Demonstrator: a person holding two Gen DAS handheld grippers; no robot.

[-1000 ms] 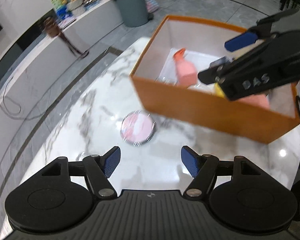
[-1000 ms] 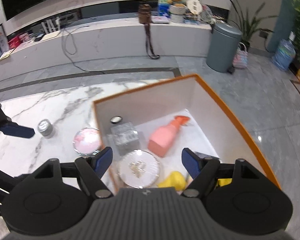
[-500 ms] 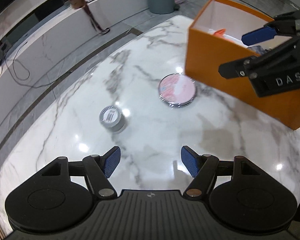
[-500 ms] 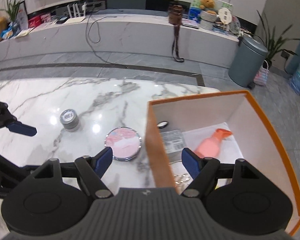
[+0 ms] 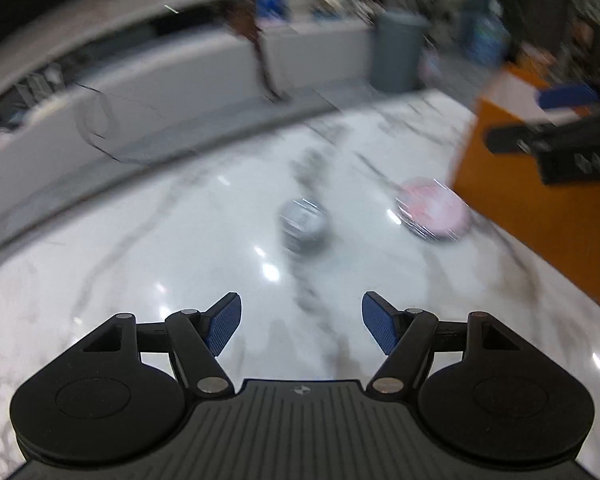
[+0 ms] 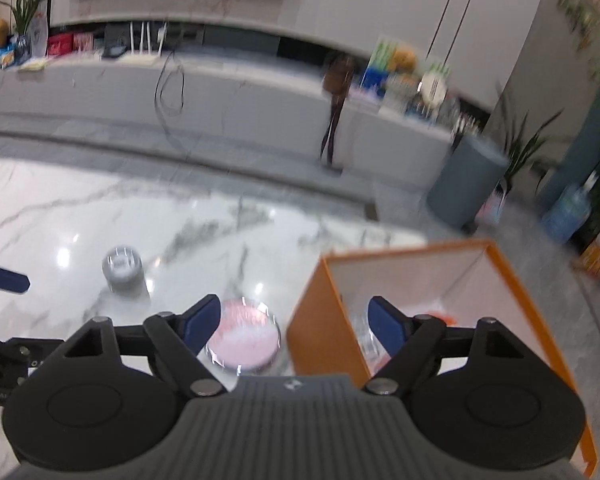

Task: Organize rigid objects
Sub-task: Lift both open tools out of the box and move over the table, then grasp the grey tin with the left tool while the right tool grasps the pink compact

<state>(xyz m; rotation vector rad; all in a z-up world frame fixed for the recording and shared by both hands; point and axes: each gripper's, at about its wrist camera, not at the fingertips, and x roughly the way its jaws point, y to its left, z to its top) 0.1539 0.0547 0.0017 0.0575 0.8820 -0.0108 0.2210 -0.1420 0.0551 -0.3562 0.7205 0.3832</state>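
Both cameras have swung left since the earlier frames, so the box (image 6: pixel 440 308) now sits at the right edge of each view and more bare marble shows; both views are smeared by motion.

Left claw (image 5: pixel 301 330) hangs over the table (image 5: pixel 140 280) with its blue pads (image 5: pixel 224 328) spread wide and nothing between them. It touches nothing. Ahead of it stands the small grey tin (image 5: pixel 303 224), well left of the box, with the flat pink tin (image 5: pixel 434 212) just beside the box's orange wall.

Right claw (image 6: pixel 296 322) is likewise spread wide and empty. Its left pad (image 6: pixel 202 322) overlaps the pink tin (image 6: pixel 244 338) in view, but whether they touch cannot be told; its right pad lies over the box's open top. Pink and orange shapes show inside the box, too blurred to name. The grey tin (image 6: pixel 123 268) stands farther left of the box, near the left claw's tip (image 6: pixel 2 280).
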